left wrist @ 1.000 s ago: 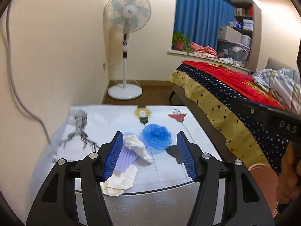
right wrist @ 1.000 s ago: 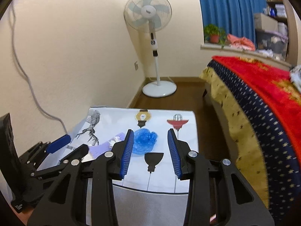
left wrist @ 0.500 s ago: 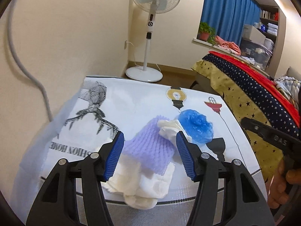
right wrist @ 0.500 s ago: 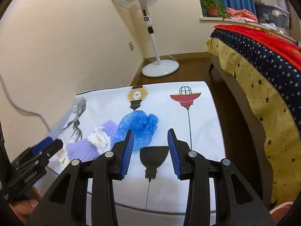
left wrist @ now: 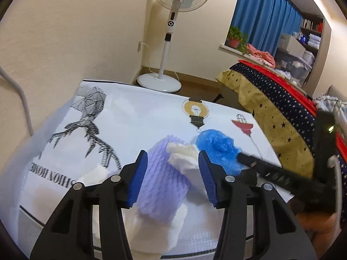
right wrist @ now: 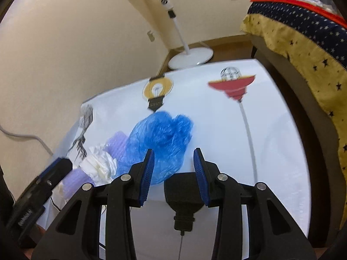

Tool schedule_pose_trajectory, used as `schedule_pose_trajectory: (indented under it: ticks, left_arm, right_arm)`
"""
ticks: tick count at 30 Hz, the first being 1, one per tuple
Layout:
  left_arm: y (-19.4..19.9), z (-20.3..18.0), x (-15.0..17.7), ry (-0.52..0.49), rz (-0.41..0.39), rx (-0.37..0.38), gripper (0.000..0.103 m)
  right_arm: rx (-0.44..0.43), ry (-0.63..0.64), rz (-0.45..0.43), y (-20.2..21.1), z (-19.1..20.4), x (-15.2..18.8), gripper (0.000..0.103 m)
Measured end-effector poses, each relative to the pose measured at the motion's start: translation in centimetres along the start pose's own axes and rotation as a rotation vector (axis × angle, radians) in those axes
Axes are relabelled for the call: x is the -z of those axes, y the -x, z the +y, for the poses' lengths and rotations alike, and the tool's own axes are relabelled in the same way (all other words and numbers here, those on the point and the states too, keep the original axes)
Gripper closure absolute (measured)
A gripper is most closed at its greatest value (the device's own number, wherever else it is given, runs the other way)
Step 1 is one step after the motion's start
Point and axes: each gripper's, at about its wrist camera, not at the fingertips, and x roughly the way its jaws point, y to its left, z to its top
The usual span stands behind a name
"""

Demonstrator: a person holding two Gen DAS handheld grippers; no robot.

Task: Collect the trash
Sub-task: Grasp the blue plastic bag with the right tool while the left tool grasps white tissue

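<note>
On the white printed table (left wrist: pixel 134 117) lie a purple foam net sleeve (left wrist: pixel 161 184), crumpled white tissue (left wrist: pixel 184 156) and a crumpled blue plastic piece (left wrist: pixel 219 149). My left gripper (left wrist: pixel 172 178) is open, with the purple sleeve and tissue between its blue pads. My right gripper (right wrist: pixel 173 174) is open, just in front of the blue plastic (right wrist: pixel 160 138), whose near end lies between its pads. The sleeve (right wrist: pixel 117 143) and tissue (right wrist: pixel 99 164) show to its left. The right gripper's body (left wrist: pixel 282 179) reaches in from the right in the left wrist view.
A standing fan (left wrist: pixel 171 28) stands on the floor beyond the table by the wall. A bed (left wrist: pixel 277 104) with a star-patterned cover runs along the right. More white tissue (left wrist: pixel 93 173) lies at the table's near left edge. A grey cable (left wrist: pixel 19 91) hangs at left.
Both grippers moved forward and down toward the trash. The left now straddles the purple sleeve; the right has closed in on the blue plastic. Both stayed open.
</note>
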Motion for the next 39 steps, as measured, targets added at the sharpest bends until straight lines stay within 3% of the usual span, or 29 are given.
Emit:
schedule_pose_trajectory:
  ticks: [2, 4, 7, 10, 13, 14, 20, 27, 39]
  left_arm:
    - [-0.5, -0.2, 0.1, 0.011, 0.007, 0.015, 0.055]
    - [-0.9, -0.6, 0.2, 0.014, 0.015, 0.025, 0.055]
    - [-1.6, -0.7, 0.4, 0.035, 0.039, 0.044, 0.055]
    - [-2.4, -0.8, 0.8, 0.040, 0.066, 0.048, 0.055]
    - [-3.2, -1.3, 1.2, 0.031, 0.091, 0.058, 0.067]
    - [-3.6, -1.6, 1.3, 0.023, 0.107, 0.053, 0.080]
    - [-3.5, -3.0, 1.1, -0.023, 0.115, 0.059, 0.095]
    - [-1.2, -4.0, 0.0, -0.033, 0.084, 0.051, 0.097]
    - [7.0, -7.1, -0.4, -0.060, -0.010, 0.071, 0.097]
  right_arm:
    - [0.007, 0.004, 0.020, -0.6, 0.0, 0.2, 0.069]
    - [-0.008, 0.002, 0.033, -0.9, -0.1, 0.4, 0.090]
    - [-0.009, 0.017, 0.031, -0.7, 0.1, 0.5, 0.101]
    - [0.001, 0.037, 0.025, -0.3, 0.2, 0.6, 0.102]
    - [0.010, 0.040, 0.017, 0.2, -0.1, 0.4, 0.102]
    - [0.015, 0.041, 0.014, 0.5, -0.1, 0.4, 0.102]
    - [0.039, 0.075, -0.010, 2.3, 0.0, -0.1, 0.102]
    - [0.052, 0.099, -0.054, 6.1, 0.6, -0.7, 0.102]
    - [0.086, 0.171, -0.134, 15.1, 2.5, 0.6, 0.102]
